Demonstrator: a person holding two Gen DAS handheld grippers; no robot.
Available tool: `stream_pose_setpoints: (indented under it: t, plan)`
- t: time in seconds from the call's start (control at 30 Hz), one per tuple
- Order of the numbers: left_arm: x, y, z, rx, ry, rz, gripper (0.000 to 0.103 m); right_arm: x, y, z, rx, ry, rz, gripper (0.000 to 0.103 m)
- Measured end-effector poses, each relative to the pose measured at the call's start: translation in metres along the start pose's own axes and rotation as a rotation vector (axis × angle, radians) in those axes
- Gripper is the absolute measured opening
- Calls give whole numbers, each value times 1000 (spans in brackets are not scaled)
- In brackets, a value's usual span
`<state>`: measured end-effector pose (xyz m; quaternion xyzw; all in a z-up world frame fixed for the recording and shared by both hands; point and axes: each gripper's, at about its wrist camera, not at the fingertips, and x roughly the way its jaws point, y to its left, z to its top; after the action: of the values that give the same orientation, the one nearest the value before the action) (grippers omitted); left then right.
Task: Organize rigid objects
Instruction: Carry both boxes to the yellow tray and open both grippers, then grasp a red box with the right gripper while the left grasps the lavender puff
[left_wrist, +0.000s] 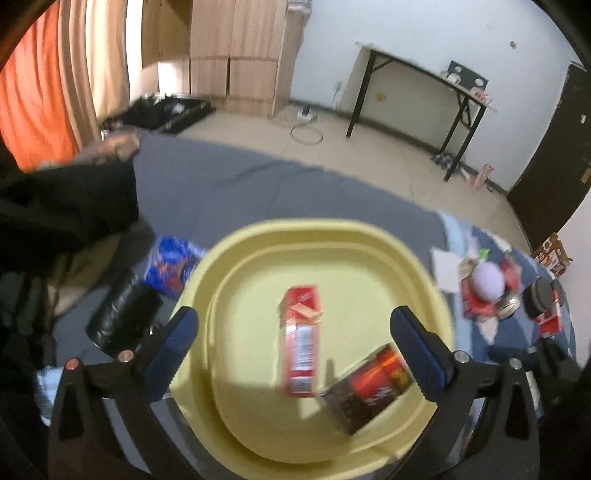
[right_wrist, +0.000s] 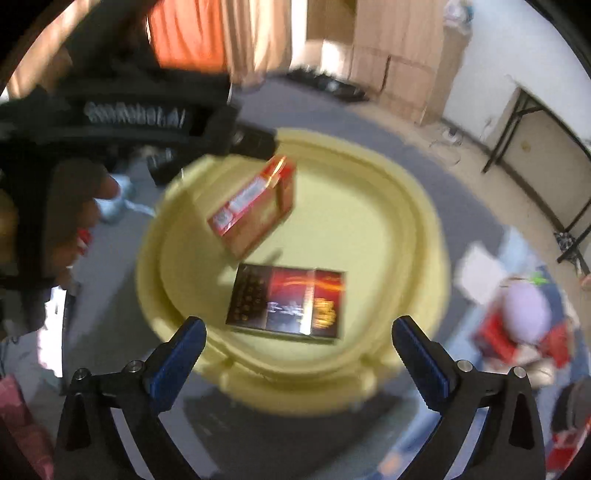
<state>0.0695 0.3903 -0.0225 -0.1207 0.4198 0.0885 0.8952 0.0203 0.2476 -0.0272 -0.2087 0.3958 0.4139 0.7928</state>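
Both claws, left claw (left_wrist: 293, 334) and right claw (right_wrist: 299, 341), spread and empty. Red cardboard packet (left_wrist: 302, 339) and dark glossy box (right_wrist: 286, 301) lie ahead in round yellow plastic basin (left_wrist: 424, 280). Risk: a descending finger may clip the basin rim and tip it.

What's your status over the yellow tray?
Left gripper open, empty. Right gripper open, empty. Red box and dark box in yellow tray. Nothing blocking.

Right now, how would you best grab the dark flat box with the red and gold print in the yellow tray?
Grip the dark flat box across its two long edges, coming from above. It lies flat in the yellow tray, so only its thin sides offer purchase, and they appear clear of the red box.
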Motion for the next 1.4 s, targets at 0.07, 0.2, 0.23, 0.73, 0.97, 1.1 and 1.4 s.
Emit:
stream_pose_setpoints:
  t: [0.07,0.2,0.23,0.73,0.97,1.1,1.4]
  plan:
    - [-20,-18,8,5,-39,-3,103,-37,-23,-11,55,-62,-40,103]
    - [-47,-72,19,5,-102,-79,103,-104,-80,-37,184,-157,-151,103]
    - [-52,-87,21,16,-109,-93,103,-122,-94,-48,215,-181,-187,103]
    - [45,-262,-25,198,112,-226,103,-179,-259,-241,738,-140,-330,103]
    - [98,-260,-13,210,137,-112,103,-123,-294,-241,774,-144,-236,99]
    - [126,-264,2,230,150,-111,103,-101,-300,-235,704,-135,-328,92]
    - [151,-268,0,285,188,-69,61,-62,-311,-246,682,-109,-320,38]
